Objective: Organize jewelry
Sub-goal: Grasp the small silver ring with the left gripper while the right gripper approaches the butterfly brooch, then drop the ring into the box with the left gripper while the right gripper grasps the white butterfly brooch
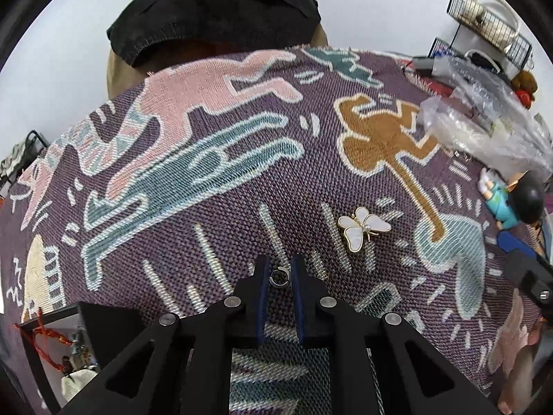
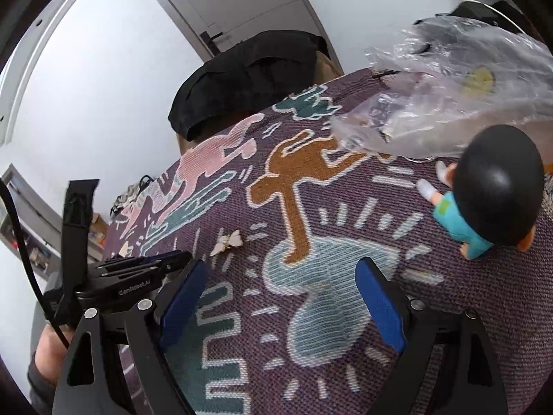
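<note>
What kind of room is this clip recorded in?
Probably a lived-in home room: a table under a woven figure-pattern cloth, a chair draped with dark clothing, a toy figurine, and a door behind.

A small silver open ring (image 1: 279,276) lies on the patterned cloth (image 1: 221,207); a white-winged, gold-edged butterfly brooch (image 1: 363,228) lies flat nearby.

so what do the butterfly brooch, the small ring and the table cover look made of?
Butterfly brooch: glossy white wings, likely enamel or shell, with gold-toned metal edging.
Small ring: silvery metal by its shine; too small to say more.
Table cover: coarse woven fabric, matte, weave visible.
</note>
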A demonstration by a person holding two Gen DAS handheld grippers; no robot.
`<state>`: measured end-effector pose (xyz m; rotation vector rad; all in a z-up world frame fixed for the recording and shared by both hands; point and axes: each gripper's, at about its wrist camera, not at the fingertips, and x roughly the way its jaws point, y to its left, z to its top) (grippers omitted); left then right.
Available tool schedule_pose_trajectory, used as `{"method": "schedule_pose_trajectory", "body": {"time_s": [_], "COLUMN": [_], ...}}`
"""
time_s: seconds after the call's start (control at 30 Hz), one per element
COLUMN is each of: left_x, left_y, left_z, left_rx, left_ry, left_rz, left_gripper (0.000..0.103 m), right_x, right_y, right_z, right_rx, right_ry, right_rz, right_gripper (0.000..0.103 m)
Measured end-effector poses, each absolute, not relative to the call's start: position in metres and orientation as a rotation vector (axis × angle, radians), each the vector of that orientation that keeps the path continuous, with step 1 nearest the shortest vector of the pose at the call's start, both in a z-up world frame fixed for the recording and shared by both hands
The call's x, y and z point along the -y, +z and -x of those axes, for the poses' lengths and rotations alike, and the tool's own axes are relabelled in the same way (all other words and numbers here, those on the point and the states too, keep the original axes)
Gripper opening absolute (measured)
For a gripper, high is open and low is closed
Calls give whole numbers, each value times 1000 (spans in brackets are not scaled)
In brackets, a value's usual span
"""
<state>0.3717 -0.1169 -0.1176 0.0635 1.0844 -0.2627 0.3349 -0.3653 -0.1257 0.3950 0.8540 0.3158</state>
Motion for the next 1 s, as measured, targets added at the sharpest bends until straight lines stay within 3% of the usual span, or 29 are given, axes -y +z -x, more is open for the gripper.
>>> {"method": "schedule_pose_trajectory", "body": {"time_s": [0.37,0.83,0.97,1.0], "left_x": [75,14,-1,-3], "left_y": [-70,-61,-62,-62], "left_z": [-351,-334,-330,-330], "left_rx": [-976,-937,-935,-935], "left_ry": [-266,-227,-215,-211], "left_rz": [1,96,112,117], "left_gripper": [14,14,14,14], "right_x": [318,254,241,238], "right_y": [-111,-142,-152,-152], "right_z": [-355,-385,-386,-385], "right_rx": [-881,-992,-1001,-990], "right_ry": [347,302,295,288], "right_rz": [-254,3,83,115], "right_gripper": [88,87,63,62]}}
